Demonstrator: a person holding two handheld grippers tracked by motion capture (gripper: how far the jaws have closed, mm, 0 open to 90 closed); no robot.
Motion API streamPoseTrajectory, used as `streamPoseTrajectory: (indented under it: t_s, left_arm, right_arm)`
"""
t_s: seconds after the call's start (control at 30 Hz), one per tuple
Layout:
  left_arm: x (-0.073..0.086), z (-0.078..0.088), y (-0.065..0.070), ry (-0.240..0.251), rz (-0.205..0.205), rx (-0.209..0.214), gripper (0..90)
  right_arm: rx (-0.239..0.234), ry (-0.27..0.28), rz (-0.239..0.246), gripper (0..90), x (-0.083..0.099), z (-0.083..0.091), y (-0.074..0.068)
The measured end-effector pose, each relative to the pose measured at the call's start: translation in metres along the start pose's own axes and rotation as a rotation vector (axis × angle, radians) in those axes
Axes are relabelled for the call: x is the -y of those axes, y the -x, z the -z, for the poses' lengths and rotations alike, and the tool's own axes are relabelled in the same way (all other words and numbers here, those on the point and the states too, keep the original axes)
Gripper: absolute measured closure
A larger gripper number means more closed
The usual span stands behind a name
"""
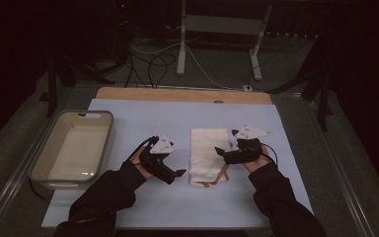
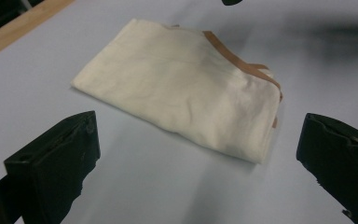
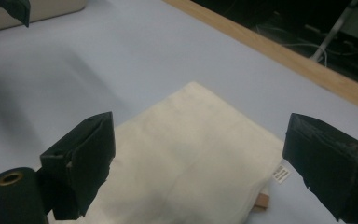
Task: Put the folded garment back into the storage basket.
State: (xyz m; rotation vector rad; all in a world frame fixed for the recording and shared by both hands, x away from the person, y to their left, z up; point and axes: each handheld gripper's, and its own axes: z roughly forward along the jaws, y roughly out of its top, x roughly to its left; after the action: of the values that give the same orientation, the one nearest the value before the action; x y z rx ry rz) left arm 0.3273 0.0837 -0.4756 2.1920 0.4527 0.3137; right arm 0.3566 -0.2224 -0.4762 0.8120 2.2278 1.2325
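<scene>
A lab or test room, kept dark: a counter (image 1: 128, 111) under a pale blue mat (image 1: 177, 118), loose cables (image 1: 150, 61) trailing on the grey floor (image 1: 217, 64), metal stand legs (image 1: 182, 44) behind, black tripods (image 1: 54, 74) at the sides.

The right hand-held gripper (image 1: 225, 153) covers part of the cloth's (image 1: 206, 154) right edge in the high view. The cloth's small label (image 3: 281, 173) is too small to read (print blurred). The tub's (image 3: 51, 11) far side is cut off by the right gripper view's top edge.

Folded cream cloth (image 2: 182, 88), blue mat (image 2: 168, 186), jaws apart
</scene>
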Motion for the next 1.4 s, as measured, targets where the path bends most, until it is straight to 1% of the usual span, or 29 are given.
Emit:
streamPoseTrajectory:
  t_s: [0.1, 0.2, 0.3, 0.37, 0.43, 0.57, 0.67, 0.83, 0.87, 0.93, 1.0, 1.03, 1.07, 1.1, 1.13, 1.27, 1.37, 1.4]
  left_arm:
    - [-0.002, -0.008, 0.001, -0.006, 0.005, 0.002, 0.7]
    - [-0.004, -0.017, 0.002, -0.013, 0.020, -0.003, 0.7]
    - [-0.005, -0.025, 0.003, -0.025, 0.021, 0.001, 0.7]
    - [-0.005, -0.030, 0.003, -0.029, 0.026, 0.006, 0.7]
    - [-0.005, -0.035, 0.003, -0.033, 0.032, 0.008, 0.7]
    - [-0.004, -0.044, 0.001, -0.056, 0.034, 0.003, 0.7]
    - [-0.002, -0.050, 0.000, -0.061, 0.039, 0.009, 0.8]
    - [0.002, -0.060, -0.004, -0.066, 0.062, 0.020, 0.8]
    - [0.003, -0.062, -0.006, -0.076, 0.064, 0.020, 0.8]
    - [0.004, -0.066, -0.008, -0.089, 0.066, 0.026, 1.5]
    - [0.005, -0.069, -0.009, -0.088, 0.045, 0.035, 1.7]
    - [0.005, -0.070, -0.009, -0.093, 0.041, 0.035, 1.7]
    - [0.006, -0.072, -0.009, -0.098, 0.041, 0.030, 1.7]
    - [0.005, -0.073, -0.009, -0.107, 0.048, 0.035, 1.7]
    - [0.005, -0.073, -0.010, -0.107, 0.052, 0.040, 1.7]
    - [0.004, -0.076, -0.010, -0.101, 0.039, 0.054, 2.2]
    - [0.004, -0.078, -0.011, -0.115, 0.057, 0.065, 2.8]
    - [0.003, -0.078, -0.012, -0.124, 0.060, 0.061, 3.1]
  right_arm:
    - [0.000, -0.012, -0.007, 9.5, 0.004, -0.006, 0.002]
    - [-0.001, -0.027, -0.016, 9.5, 0.008, -0.011, 0.006]
    - [-0.005, -0.034, -0.039, 9.5, 0.011, -0.014, 0.009]
    - [-0.002, -0.042, -0.040, 9.5, 0.013, -0.017, 0.011]
    - [0.002, -0.045, -0.053, 9.5, 0.015, -0.019, 0.013]
    - [0.006, -0.064, -0.059, 9.4, 0.019, -0.024, 0.017]
    - [0.011, -0.081, -0.061, 9.5, 0.022, -0.028, 0.019]
    - [0.014, -0.102, -0.071, 9.5, 0.027, -0.033, 0.025]
    - [0.016, -0.106, -0.073, 9.5, 0.028, -0.034, 0.026]
    - [0.016, -0.118, -0.080, 9.5, 0.030, -0.036, 0.029]
    - [0.010, -0.132, -0.088, 9.5, 0.032, -0.037, 0.030]
    - [0.008, -0.133, -0.090, 9.5, 0.033, -0.038, 0.031]
    - [0.008, -0.134, -0.093, 9.5, 0.033, -0.038, 0.031]
    - [0.008, -0.135, -0.098, 9.5, 0.034, -0.038, 0.032]
    - [0.008, -0.135, -0.098, 9.5, 0.034, -0.039, 0.032]
    - [0.018, -0.141, -0.088, 9.5, 0.034, -0.040, 0.033]
    - [0.037, -0.159, -0.063, 11.8, 0.032, -0.039, 0.035]
    - [0.041, -0.160, -0.063, 11.7, 0.031, -0.040, 0.035]
